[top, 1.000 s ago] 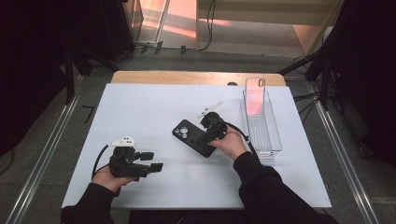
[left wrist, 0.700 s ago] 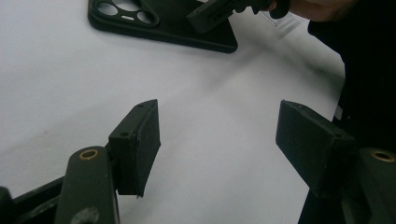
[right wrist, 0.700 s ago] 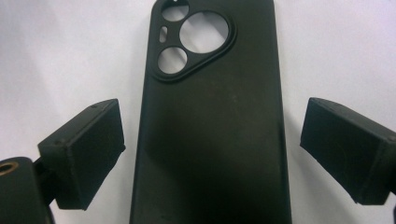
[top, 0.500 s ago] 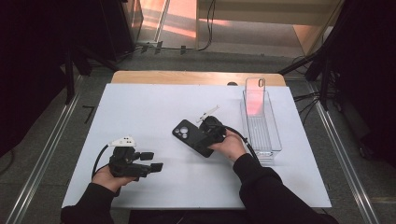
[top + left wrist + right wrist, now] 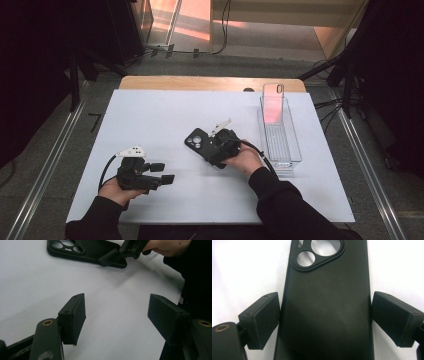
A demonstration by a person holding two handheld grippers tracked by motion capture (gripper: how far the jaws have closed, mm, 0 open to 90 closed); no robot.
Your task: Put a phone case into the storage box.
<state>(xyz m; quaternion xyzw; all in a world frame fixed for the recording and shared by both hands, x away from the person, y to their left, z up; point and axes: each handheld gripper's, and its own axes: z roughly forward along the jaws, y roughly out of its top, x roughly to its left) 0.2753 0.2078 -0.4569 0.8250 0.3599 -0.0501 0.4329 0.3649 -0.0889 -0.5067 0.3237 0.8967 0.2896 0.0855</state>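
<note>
The left claw [image 5: 167, 179] is held low over the tabletop [image 5: 150, 115] at about seven o'clock, its jaws spread wide with nothing between them; in the left gripper view bare white surface is seen between the two pads.

Near the middle of the tabletop a black phone case [image 5: 200, 144] is laid flat, back up, with its camera cut-outs at the far end. The right claw [image 5: 214, 150] is set around its near end. Its jaws have just been closing, and in the right gripper view the case [image 5: 327, 305] is seen between the pads, each pad touching or just beside a long edge; a firm grip cannot be confirmed.

At three o'clock a clear bin [image 5: 280, 131] is stood, with a pinkish see-through case [image 5: 273, 102] propped upright at its far end.

The work is judged to be early: the black case is being grasped and has not been lifted or placed in the bin.

No brand, label or writing can be read.
</note>
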